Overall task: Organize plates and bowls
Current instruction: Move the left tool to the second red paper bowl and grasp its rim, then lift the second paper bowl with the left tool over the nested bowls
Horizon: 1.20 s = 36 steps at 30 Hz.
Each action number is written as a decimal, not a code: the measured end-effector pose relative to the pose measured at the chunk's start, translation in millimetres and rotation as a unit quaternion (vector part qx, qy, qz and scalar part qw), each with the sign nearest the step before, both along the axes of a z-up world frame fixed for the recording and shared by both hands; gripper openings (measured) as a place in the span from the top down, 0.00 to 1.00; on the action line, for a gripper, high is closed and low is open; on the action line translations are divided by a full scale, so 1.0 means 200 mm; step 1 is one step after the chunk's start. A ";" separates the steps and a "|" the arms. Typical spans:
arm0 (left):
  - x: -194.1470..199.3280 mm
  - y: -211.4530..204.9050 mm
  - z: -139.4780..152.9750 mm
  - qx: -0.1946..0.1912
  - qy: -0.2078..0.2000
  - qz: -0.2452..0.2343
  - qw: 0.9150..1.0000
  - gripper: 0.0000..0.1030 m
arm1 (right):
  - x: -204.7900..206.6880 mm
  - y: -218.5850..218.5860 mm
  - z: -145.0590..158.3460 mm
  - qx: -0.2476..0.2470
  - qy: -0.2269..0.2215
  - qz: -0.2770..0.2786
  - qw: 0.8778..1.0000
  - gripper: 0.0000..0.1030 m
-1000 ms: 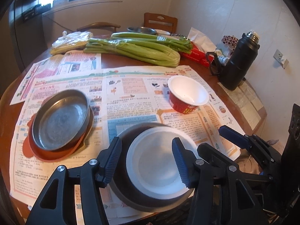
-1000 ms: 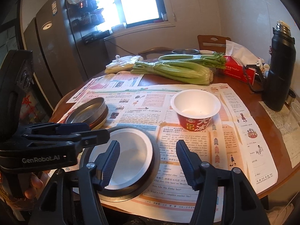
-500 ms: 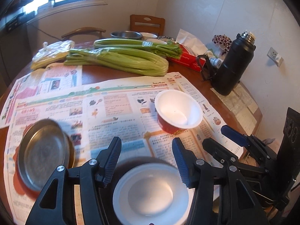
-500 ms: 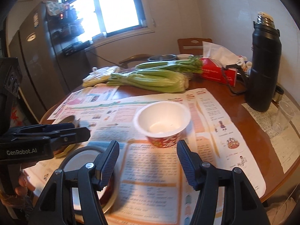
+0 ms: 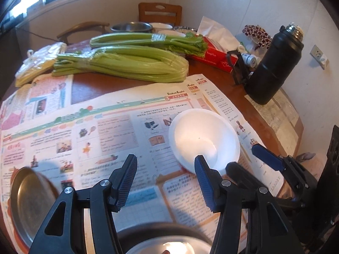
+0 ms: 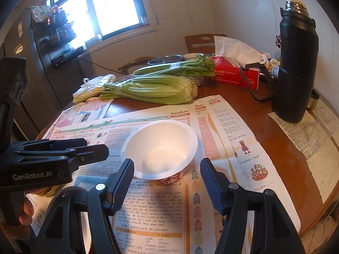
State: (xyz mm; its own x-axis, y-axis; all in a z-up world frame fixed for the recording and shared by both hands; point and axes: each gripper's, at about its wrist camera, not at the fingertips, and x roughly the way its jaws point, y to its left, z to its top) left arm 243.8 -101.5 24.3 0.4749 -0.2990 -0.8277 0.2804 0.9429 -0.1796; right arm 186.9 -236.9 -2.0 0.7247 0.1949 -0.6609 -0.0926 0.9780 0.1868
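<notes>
A white paper bowl [image 6: 161, 148] with a red printed outside stands on the newspaper [image 5: 84, 127]. My right gripper [image 6: 167, 175] hovers just short of it, jaws opening, and the pads touch nothing. My left gripper [image 5: 166, 180] is open and empty, with the bowl [image 5: 203, 139] ahead to its right. The left gripper [image 6: 93, 148] also shows at the left edge of the right wrist view. A metal plate [image 5: 27, 203] lies on a red plate at the left. A dark plate [image 5: 148, 232] holding a white plate sits at the bottom edge.
Celery bunches [image 5: 127, 63] lie across the far side of the round wooden table. A red tissue box [image 6: 235, 74] and a tall black flask [image 6: 296, 63] stand at the right, with a clear plastic cup [image 6: 324, 127] by the table edge. A fridge is at the left.
Both grippers have moved right and forward toward the paper bowl. The stacked plates have slid to the lower and left edges of the views. The right jaws stand a little wider.
</notes>
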 end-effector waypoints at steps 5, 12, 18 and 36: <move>0.08 -0.04 -0.04 0.004 0.015 0.002 1.000 0.44 | 0.07 -0.02 -0.06 -0.001 0.020 -0.001 1.000 0.38; 0.17 -0.09 -0.11 0.005 0.040 -0.001 0.999 0.44 | 0.14 -0.05 -0.12 0.014 0.039 0.005 0.999 0.38; 0.20 -0.13 -0.16 0.013 0.055 -0.003 0.998 0.44 | 0.18 -0.05 -0.14 0.021 0.050 0.017 0.998 0.45; 0.19 -0.14 -0.19 -0.016 0.071 -0.022 0.997 0.68 | 0.18 0.02 -0.14 0.022 0.047 0.056 0.997 0.55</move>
